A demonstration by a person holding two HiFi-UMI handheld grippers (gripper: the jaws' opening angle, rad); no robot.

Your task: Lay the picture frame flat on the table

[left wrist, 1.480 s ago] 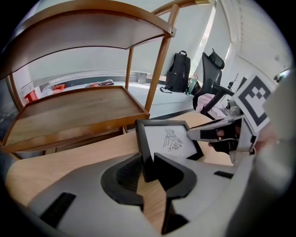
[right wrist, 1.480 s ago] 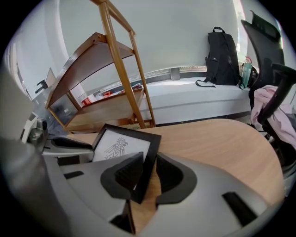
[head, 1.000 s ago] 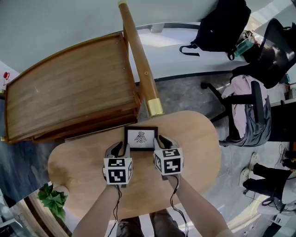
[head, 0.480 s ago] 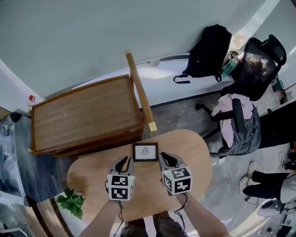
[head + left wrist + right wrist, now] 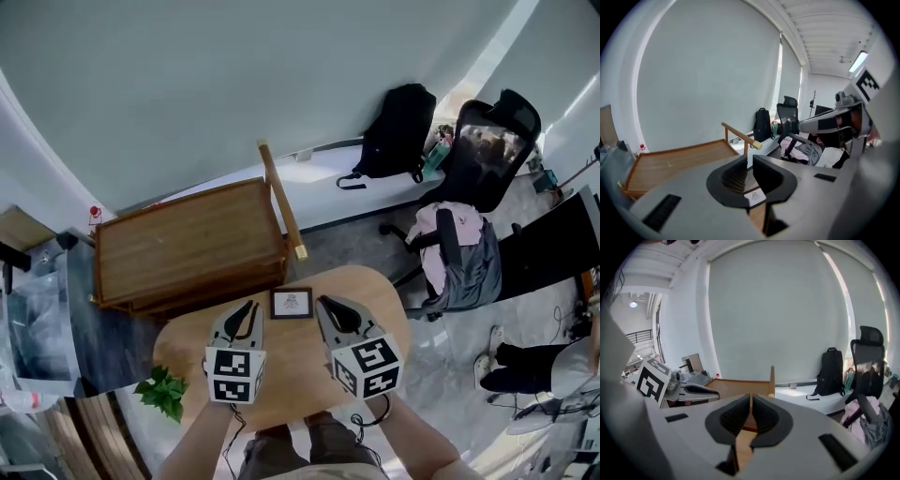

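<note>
In the head view the picture frame (image 5: 292, 303) sits on the round table (image 5: 281, 394) close to its far edge, about midway along that edge, with its long axis running left to right. Its face shows to the camera as a full rectangle, so it looks flat or leaned far back; from above I cannot tell which. The left gripper (image 5: 250, 307) and right gripper (image 5: 322, 302) flank it from the near side, tips pointing toward the far edge, so the frame lies ahead and between them. The right tip is just beside the frame's right end, a shade nearer than the left, and neither seems to touch it. A wooden bench (image 5: 187, 248) stands beyond the far left edge. In the left gripper view the left gripper (image 5: 750, 161) has its jaws drawn nearly together, only a thin slit between them and nothing held; the frame (image 5: 754, 197) shows low through that slit, ahead and slightly right, face up on the tabletop. In the right gripper view the right gripper (image 5: 750, 399) has its jaws pressed together and empty, aimed past the far edge at the bench; the frame is not clearly seen here. Any further move would likely fall to the right gripper, reaching inward to its left.
</note>
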